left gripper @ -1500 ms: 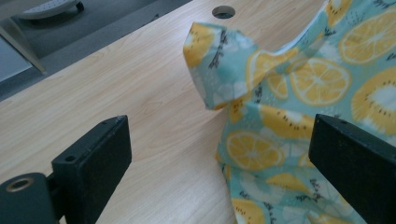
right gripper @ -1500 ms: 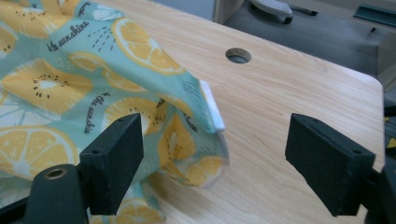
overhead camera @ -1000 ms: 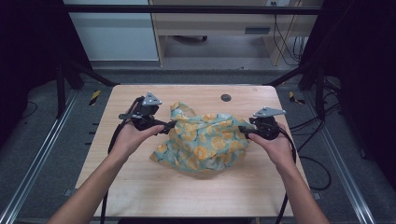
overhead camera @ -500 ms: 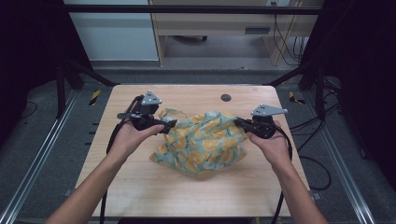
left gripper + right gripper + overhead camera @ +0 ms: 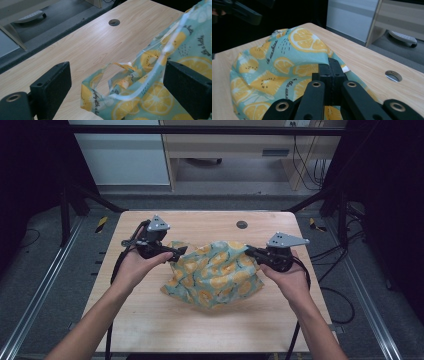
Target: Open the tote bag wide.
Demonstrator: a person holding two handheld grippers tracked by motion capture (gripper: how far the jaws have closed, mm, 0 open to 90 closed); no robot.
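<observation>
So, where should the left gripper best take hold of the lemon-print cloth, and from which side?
Probably at the white-trimmed hem that stands up along the edge of the lemon-print cloth nearest the left gripper. That edge is raised off the table, already between the open jaws, so coming in level from the cloth's left side should catch it. The right gripper is shut on the opposite edge.

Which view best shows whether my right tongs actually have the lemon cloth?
The right gripper view: the right tongs stand shut on the cloth at its edge. The high view shows them at the cloth's right corner, too small to judge. The left gripper view shows cloth between open jaws.
</observation>
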